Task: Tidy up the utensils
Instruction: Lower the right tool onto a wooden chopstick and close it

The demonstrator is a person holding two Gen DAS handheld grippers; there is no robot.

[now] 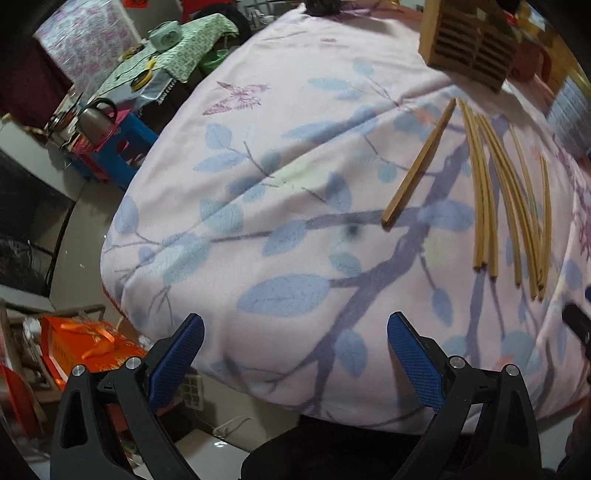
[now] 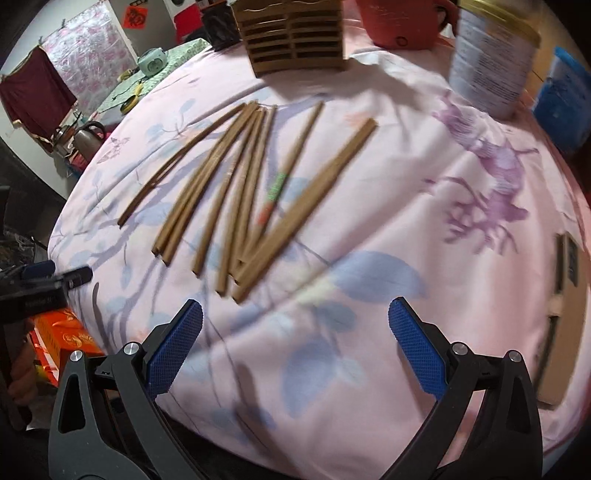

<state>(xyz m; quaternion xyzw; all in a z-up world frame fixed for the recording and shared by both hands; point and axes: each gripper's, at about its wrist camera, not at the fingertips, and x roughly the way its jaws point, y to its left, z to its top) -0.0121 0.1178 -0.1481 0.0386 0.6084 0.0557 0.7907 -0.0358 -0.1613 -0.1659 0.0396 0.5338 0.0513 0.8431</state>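
Several wooden chopsticks lie fanned out on a pink floral tablecloth; one has a green and orange band. In the left wrist view the same chopsticks lie at the right, with one pair set apart to their left. A slatted wooden holder stands at the far side, also seen as a holder at the top right. My right gripper is open just short of the nearest chopstick ends. My left gripper is open over bare cloth near the table's front edge.
A tall tin can, a red mug and a blue box stand at the back right. A flat wooden tray lies at the right edge. The floor with an orange box drops off to the left.
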